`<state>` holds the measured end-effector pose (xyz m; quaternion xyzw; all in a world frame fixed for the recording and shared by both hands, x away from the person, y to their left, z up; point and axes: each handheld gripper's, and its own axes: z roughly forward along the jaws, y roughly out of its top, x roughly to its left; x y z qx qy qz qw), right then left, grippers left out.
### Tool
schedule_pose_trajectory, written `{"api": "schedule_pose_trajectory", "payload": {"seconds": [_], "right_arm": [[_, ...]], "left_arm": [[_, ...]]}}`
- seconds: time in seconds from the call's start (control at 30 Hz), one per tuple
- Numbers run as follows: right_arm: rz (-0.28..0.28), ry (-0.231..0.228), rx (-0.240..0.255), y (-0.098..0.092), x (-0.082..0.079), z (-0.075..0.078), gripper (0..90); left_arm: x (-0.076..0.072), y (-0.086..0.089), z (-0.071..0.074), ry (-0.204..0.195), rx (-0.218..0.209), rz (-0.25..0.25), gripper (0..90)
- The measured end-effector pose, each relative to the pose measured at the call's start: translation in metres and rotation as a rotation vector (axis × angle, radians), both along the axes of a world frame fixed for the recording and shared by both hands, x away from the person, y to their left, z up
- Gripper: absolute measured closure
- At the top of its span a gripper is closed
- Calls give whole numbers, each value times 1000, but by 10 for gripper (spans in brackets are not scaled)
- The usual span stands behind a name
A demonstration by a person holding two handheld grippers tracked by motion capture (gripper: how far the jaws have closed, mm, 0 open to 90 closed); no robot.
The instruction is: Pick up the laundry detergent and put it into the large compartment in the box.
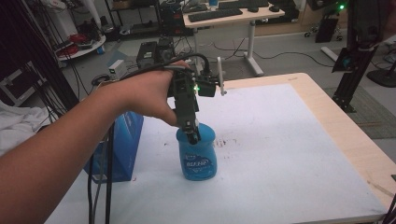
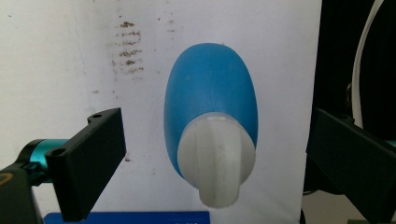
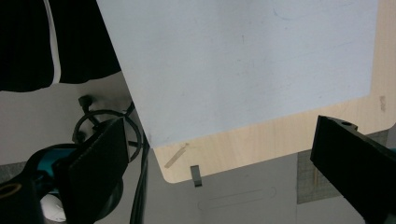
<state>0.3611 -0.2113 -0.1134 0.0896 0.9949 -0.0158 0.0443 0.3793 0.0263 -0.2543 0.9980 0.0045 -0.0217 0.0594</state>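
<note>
Blue carton (image 1: 122, 147): at left edge of white-covered desk (image 1: 299, 158), upright, just beside the bottle.

Blue bottle (image 1: 197, 156): standing on the desk left of centre; white cap (image 2: 215, 158) uppermost, long axis vertical, label facing the near edge.

Left hand-held gripper (image 1: 190, 133): held by a hand (image 1: 144, 95), poised directly over the cap, jaws spread wide either side, touching nothing.

Right hand-held gripper (image 3: 219, 172): off the desk corner, jaws apart, empty.

Risk, as judged: off-centre closing on the smooth rounded cap likely to tip the bottle toward the carton, or let it slip.
</note>
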Motion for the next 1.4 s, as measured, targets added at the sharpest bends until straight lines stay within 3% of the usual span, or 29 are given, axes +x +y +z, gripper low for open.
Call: {"api": "schedule_pose_trajectory", "payload": {"seconds": [0.27,0.6,1.4], "right_arm": [[8,7,-9,2,3,-3,36],[0,10,-9,5,6,-6,36],[4,11,-7,7,9,-10,36]], "left_arm": [[0,-6,-21,-5,49,-15,47],[-1,-6,-34,-2,68,-14,47],[-2,-11,-46,-34,108,-22,48]]}}
